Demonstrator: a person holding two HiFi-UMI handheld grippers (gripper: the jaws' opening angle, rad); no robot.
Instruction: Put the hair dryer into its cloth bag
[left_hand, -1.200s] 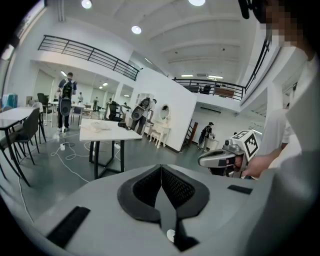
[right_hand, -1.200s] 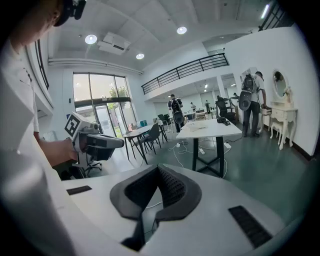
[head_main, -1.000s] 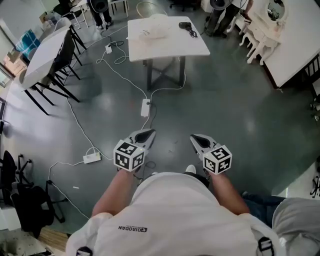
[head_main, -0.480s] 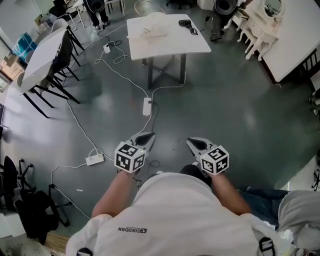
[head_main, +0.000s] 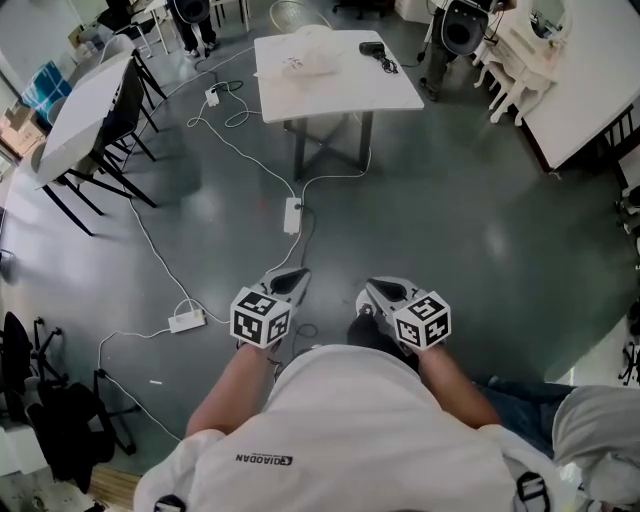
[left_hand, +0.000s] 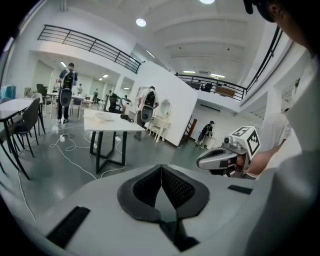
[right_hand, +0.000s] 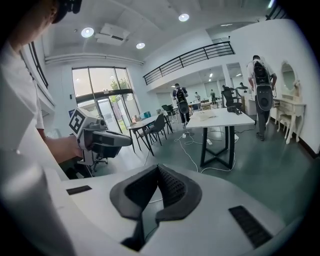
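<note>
Head view: the person (head_main: 340, 430) holds both forearms forward and low in front of the body, with the left gripper (head_main: 296, 275) and right gripper (head_main: 368, 290) side by side above the grey floor (head_main: 450, 220), pointing ahead and slightly down. Each gripper's fingers are clenched together on nothing. The hair dryer (head_main: 372, 49) lies on the far white counter (head_main: 340, 92), near the cloth bag (head_main: 305, 60) and well apart from both grippers.

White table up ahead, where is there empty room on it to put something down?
The near half of the white table is bare, from the cloth bag and the hair dryer to the front edge. The far strip, where those two lie, is crowded.
</note>
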